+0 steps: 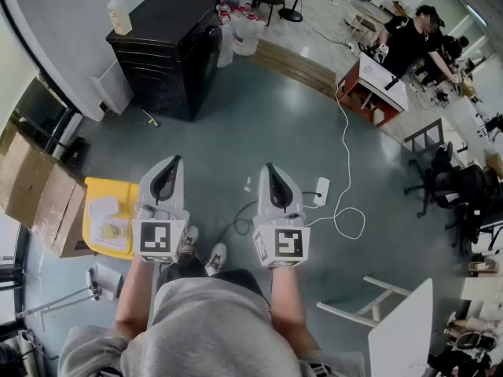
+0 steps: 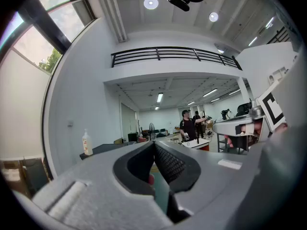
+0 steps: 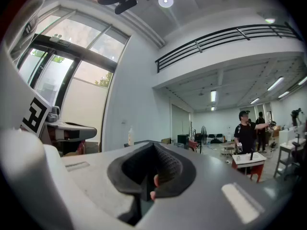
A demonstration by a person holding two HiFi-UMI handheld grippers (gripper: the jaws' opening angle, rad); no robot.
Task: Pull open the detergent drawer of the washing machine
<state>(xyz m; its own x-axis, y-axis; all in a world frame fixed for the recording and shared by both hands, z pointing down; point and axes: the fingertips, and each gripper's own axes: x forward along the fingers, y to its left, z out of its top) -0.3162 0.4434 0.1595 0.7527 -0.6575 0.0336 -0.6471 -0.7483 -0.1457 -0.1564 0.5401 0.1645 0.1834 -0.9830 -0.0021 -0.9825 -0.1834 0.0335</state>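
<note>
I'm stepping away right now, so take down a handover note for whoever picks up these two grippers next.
Left gripper: shut, empty, held level in front of the body.
Right gripper: shut, empty, level beside the left one.
Black machine, presumably the washer, stands across the floor by the white wall, with a bottle on top. Neither gripper is near it, and its drawer can't be made out from here.
Done: nothing yet.
Left: walk up, find the detergent drawer, grip its front, pull it open.
</note>
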